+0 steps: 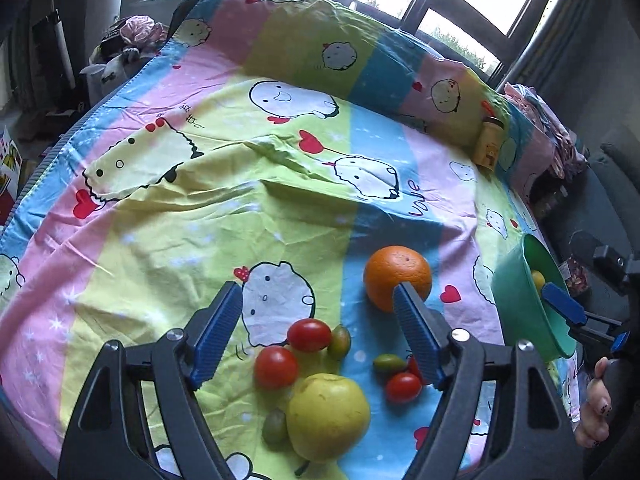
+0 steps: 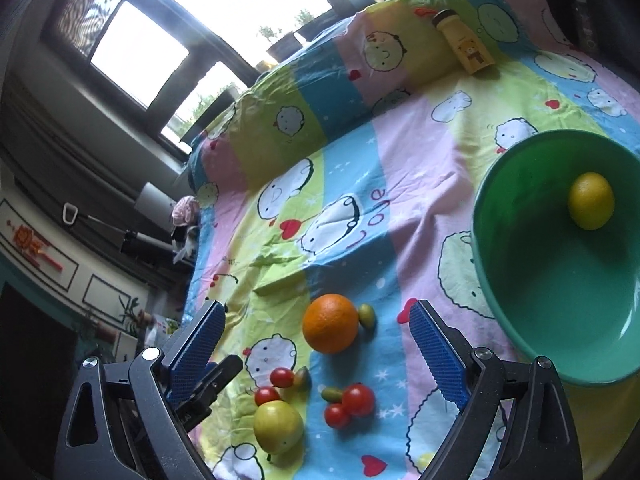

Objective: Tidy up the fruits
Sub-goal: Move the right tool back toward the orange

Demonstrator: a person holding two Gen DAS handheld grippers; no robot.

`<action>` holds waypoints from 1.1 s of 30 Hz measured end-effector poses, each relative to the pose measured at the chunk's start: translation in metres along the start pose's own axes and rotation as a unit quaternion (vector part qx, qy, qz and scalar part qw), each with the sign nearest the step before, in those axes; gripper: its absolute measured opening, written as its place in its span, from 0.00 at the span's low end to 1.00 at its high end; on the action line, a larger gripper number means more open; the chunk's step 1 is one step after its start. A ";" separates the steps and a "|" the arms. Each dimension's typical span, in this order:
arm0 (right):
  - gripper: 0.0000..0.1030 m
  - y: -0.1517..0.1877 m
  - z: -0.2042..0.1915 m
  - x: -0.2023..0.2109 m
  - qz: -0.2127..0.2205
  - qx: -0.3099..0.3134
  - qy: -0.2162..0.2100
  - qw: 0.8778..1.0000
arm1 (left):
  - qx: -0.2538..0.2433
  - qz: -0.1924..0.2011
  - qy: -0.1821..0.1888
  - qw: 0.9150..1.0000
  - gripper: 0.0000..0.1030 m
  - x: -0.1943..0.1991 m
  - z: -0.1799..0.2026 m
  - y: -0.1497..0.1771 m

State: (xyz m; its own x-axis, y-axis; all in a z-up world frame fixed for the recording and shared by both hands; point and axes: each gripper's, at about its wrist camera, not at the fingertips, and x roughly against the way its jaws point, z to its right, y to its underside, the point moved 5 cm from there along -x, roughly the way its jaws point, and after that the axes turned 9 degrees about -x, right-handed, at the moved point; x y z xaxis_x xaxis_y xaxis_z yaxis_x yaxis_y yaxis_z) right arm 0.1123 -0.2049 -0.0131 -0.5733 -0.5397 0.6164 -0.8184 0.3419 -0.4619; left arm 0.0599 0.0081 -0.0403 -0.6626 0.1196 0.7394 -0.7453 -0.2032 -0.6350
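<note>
On cartoon-print sheet [image 1: 160, 240]: orange [image 1: 396, 276], yellow-green apple [image 1: 328, 416], red cherry tomatoes [image 1: 276, 366] and small green ones lie loose, near each other. Green bowl [image 2: 540, 320] off to right holds lemon [image 2: 591, 200]. Left gripper [image 1: 320, 332] spread wide, empty, above fruit. Right gripper [image 2: 316, 344] likewise released, gripping nothing. Yellow bottle [image 2: 464, 44], probably drink flask, against pillow.

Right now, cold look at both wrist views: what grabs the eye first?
The loud cartoon bedsheet covering the whole surface, then the orange at its middle with a yellow-green apple and red cherry tomatoes clustered nearer the cameras. To the right sits a big green bowl holding a single lemon. Both grippers hang open above the fruit, holding nothing.
</note>
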 end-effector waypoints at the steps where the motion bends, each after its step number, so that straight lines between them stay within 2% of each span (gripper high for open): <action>1: 0.91 0.003 -0.002 -0.004 -0.005 0.005 0.004 1.000 | 0.002 -0.003 0.001 1.000 0.78 -0.001 -0.002 0.001; 4: 0.91 0.009 -0.008 -0.014 -0.016 0.015 0.017 1.000 | 0.003 -0.011 0.010 1.000 0.82 -0.003 -0.004 0.003; 7: 0.91 0.015 -0.014 -0.023 -0.027 0.025 0.022 0.999 | 0.008 -0.020 0.051 0.998 0.84 -0.005 -0.004 0.004; 9: 0.91 0.018 -0.018 -0.028 -0.035 0.032 0.026 0.999 | 0.011 -0.026 0.066 0.997 0.85 -0.006 -0.004 0.006; 20: 0.91 0.032 -0.027 -0.050 -0.064 0.048 0.042 0.996 | 0.003 -0.053 0.055 0.997 0.85 -0.015 -0.006 0.011; 33: 0.91 0.039 -0.026 -0.065 -0.095 0.037 0.034 0.994 | 0.004 -0.072 0.061 0.996 0.85 -0.022 -0.005 0.015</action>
State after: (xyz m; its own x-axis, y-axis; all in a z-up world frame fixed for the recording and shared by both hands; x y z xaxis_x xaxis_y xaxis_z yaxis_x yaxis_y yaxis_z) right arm 0.1168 -0.1367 -0.0544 -0.4119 -0.5350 0.7376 -0.9087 0.1805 -0.3765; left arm 0.0624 0.0071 -0.0672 -0.5539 0.2644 0.7895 -0.8326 -0.1841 -0.5224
